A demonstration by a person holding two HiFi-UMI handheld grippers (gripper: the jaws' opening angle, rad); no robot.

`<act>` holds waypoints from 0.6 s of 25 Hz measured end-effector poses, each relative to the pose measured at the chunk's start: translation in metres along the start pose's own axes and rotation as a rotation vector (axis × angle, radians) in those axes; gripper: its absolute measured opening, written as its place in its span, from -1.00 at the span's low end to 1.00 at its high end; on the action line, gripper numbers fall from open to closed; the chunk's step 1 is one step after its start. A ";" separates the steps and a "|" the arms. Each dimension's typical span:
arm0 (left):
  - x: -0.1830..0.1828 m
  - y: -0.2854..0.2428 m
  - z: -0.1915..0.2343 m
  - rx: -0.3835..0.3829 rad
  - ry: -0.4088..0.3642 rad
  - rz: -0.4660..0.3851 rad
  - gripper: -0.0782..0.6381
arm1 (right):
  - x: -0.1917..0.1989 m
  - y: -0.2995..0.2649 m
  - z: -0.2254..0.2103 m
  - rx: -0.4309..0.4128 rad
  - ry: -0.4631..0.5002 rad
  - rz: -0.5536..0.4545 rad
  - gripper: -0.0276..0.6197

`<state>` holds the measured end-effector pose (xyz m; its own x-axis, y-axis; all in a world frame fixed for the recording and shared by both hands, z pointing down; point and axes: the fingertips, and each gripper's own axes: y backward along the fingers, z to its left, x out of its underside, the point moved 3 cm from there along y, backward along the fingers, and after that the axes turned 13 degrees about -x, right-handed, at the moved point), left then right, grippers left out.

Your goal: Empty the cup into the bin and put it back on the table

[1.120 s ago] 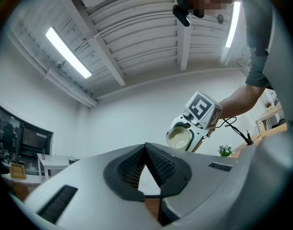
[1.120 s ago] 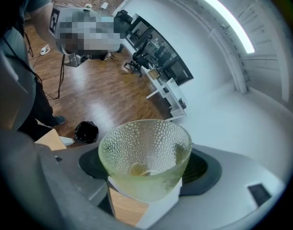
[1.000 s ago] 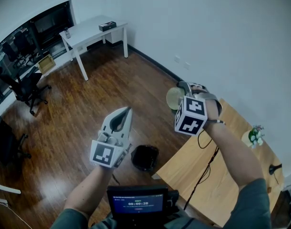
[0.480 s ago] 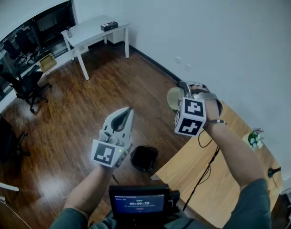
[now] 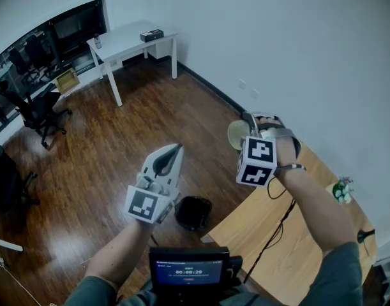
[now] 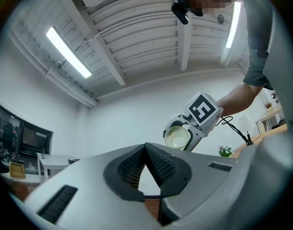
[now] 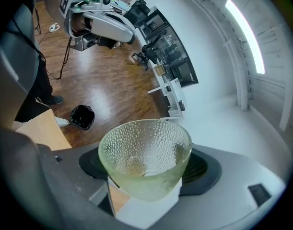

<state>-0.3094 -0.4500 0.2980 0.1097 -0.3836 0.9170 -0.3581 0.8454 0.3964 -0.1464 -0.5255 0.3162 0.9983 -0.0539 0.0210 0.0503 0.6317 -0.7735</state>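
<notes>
Head view, left to right: my left gripper (image 5: 174, 150) hangs over the wood floor (image 5: 99, 152), jaws pressed together on nothing, tip pointing to 1 o'clock. At its 5 o'clock the black bin (image 5: 193, 212) stands on the floor, just beside the worktop (image 5: 290, 234) corner. At 1 o'clock from the bin my right gripper (image 5: 251, 127) clamps the dimpled glass cup (image 5: 235, 134), held in the air off the worktop's 11 o'clock edge.
</notes>
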 end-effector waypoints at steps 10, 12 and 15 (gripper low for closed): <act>0.000 0.001 -0.001 0.001 -0.001 -0.003 -0.78 | 0.002 0.001 -0.002 0.025 0.035 0.034 0.33; -0.001 0.003 -0.001 -0.001 0.000 -0.002 -0.78 | 0.003 0.001 -0.001 0.027 0.041 0.043 0.33; -0.002 0.002 0.000 -0.003 -0.002 -0.001 -0.78 | 0.004 0.000 -0.002 0.028 0.053 0.055 0.33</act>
<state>-0.3103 -0.4470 0.2968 0.1086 -0.3855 0.9163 -0.3547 0.8461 0.3979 -0.1420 -0.5273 0.3153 0.9967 -0.0593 -0.0554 -0.0029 0.6565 -0.7543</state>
